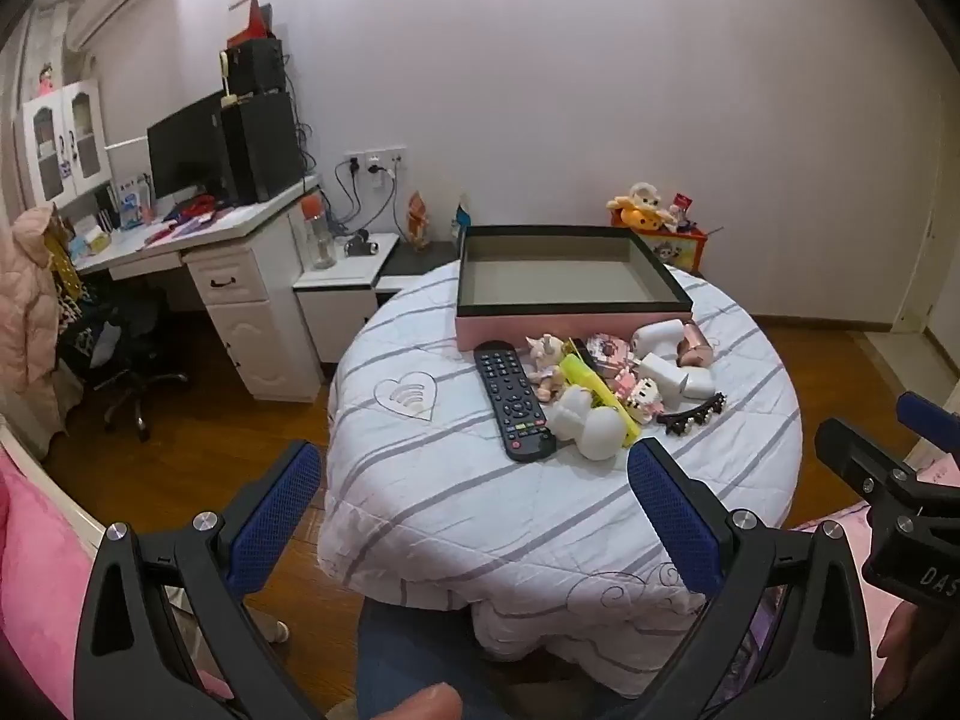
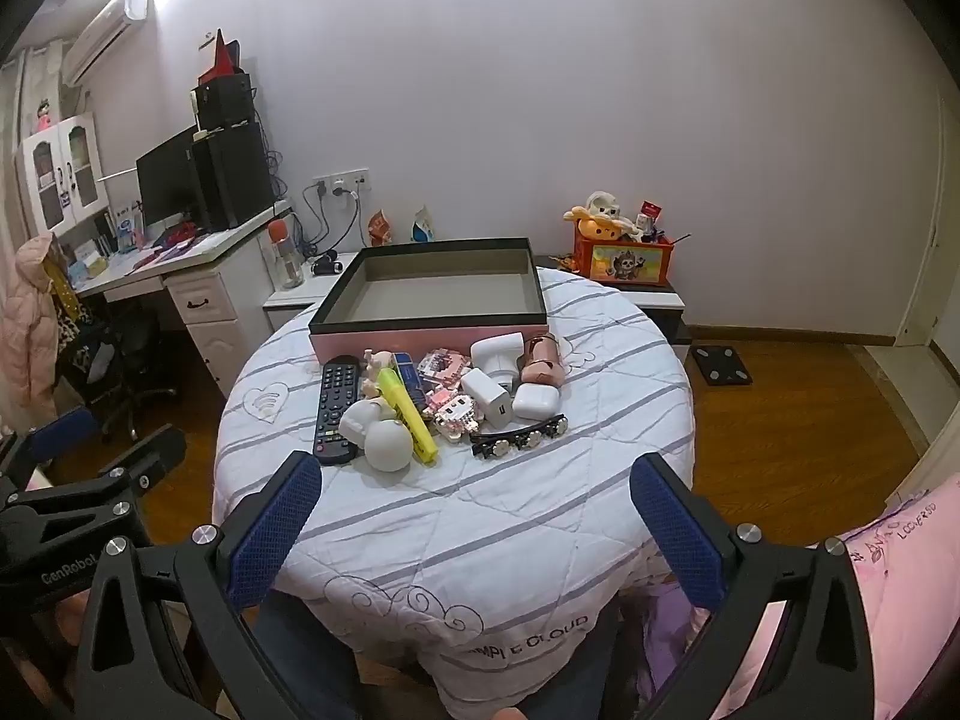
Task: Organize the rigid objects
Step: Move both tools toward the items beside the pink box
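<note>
A round table (image 1: 480, 510) (image 2: 480, 516) under a white striped quilt carries an empty pink box with a dark rim (image 1: 570, 324) (image 2: 420, 339) at its far side. In front of the box lies a heap: a black remote (image 1: 513, 399) (image 2: 335, 405), a white figure (image 1: 591, 426) (image 2: 375, 429), a yellow highlighter (image 2: 408, 417), a white charger (image 2: 489, 399), an earbud case (image 2: 536, 401), a pink block toy (image 2: 453, 414) and a black hair clip (image 1: 690, 414) (image 2: 519, 438). My left gripper (image 1: 474, 480) and right gripper (image 2: 477, 492) hover open near the table's front edge, short of the heap, holding nothing.
A white desk (image 1: 240, 276) with a monitor and a swivel chair (image 1: 126, 360) stands at the left. Low cabinets and an orange toy box (image 2: 624, 258) line the far wall. A scale (image 2: 720, 363) lies on the wooden floor at right. Pink bedding (image 2: 900, 570) flanks the table.
</note>
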{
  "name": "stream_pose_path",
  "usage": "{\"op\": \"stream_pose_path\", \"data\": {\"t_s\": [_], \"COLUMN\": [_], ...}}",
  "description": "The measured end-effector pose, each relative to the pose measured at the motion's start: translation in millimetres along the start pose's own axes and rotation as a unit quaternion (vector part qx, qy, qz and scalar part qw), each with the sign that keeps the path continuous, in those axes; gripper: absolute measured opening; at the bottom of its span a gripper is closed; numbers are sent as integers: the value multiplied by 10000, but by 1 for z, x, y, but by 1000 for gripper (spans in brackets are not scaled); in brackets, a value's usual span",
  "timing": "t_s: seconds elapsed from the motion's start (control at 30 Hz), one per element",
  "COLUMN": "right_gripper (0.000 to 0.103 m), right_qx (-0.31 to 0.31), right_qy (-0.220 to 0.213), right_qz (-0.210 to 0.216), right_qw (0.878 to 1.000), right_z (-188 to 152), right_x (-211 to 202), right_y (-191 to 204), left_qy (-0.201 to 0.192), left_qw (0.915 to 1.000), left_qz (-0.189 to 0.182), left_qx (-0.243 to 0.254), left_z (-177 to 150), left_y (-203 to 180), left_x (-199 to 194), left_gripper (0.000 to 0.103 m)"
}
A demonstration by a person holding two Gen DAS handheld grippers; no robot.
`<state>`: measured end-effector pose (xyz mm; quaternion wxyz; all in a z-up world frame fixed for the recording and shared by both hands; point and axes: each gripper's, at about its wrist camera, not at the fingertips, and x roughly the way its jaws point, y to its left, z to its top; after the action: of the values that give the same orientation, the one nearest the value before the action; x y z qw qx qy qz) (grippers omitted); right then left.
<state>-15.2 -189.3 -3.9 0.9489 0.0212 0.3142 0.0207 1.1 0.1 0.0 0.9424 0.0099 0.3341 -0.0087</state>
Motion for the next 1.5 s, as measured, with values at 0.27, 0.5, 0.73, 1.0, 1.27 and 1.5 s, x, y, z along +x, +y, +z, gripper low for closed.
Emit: {"op": "stream_pose_path", "data": {"t_s": [0.27, 0.5, 0.73, 1.0, 1.27, 1.5], "right_gripper": [103, 103, 103, 103, 103, 103], "right_qx": [-90, -185, -229, -257, -233, -181], "right_qy": [55, -108, -111, -97, -84, -66], "right_qz": [14, 113, 180, 262, 277, 277], "right_qw": [9999, 9997, 9995, 9993, 9993, 9994], "right_z": [4, 8, 10, 11, 8, 7], "right_x": [2, -9, -4, -1, 1, 4], "right_y": [8, 16, 23, 26, 27, 24], "left_qy": [-238, -331, -447, -591, -793, -660], "left_qw": [9996, 9988, 9979, 9969, 9954, 9966], "left_qz": [173, 341, 452, 476, 494, 482], "left_qx": [-50, -115, -140, -218, -216, -132], "left_z": [4, 3, 4, 3, -1, -3], "left_y": [8, 12, 16, 20, 24, 22], "left_x": [-13, -19, -23, -21, -15, -8], "left_gripper": [103, 103, 103, 103, 103, 103]}}
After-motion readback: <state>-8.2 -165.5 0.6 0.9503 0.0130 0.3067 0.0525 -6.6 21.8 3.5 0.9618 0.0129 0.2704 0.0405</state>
